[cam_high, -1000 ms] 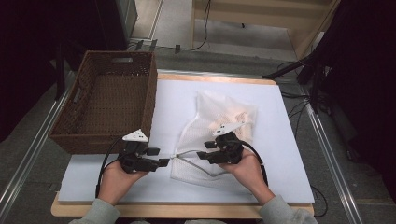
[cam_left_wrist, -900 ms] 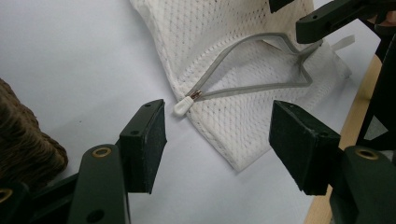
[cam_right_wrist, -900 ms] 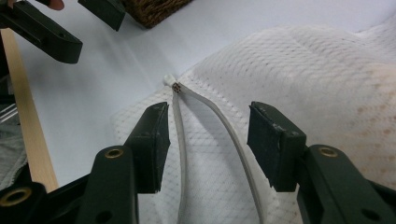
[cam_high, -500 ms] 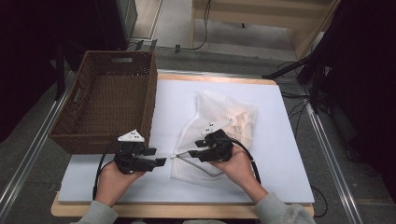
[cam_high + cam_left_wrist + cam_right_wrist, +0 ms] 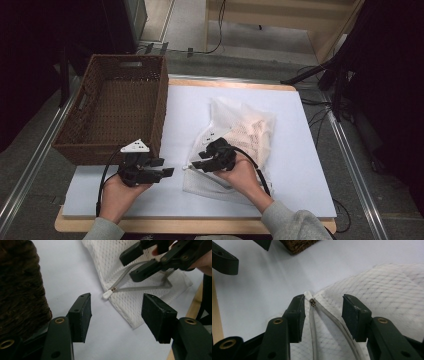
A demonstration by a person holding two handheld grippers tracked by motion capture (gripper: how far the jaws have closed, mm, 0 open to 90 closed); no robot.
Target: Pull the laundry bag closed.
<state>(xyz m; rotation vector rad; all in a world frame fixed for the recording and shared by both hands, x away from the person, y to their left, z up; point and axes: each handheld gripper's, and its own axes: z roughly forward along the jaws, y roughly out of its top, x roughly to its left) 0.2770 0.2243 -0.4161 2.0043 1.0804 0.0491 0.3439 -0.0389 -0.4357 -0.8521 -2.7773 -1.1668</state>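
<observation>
Mesh laundry bag lies mid-bench, toward the front edge, zipper pull at its left corner. My right tongs gape open astride the zipper, gripping nothing. Left tongs also wide open and empty by the basket, lined up on the pull, I reckon to steady it.

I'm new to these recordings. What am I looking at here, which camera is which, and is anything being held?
No robot: a person holds a hand-operated two-jaw gripper in each hand. The high view looks down on the table, covered by a white sheet. The other two pictures come from cameras riding on each gripper, looking along its black jaws. On the table sit a brown wicker basket and a white mesh bag with a zipper. The left gripper is open over bare sheet beside the basket. The right gripper is open too, its jaws either side of the zipper pull. Nothing is held.
</observation>
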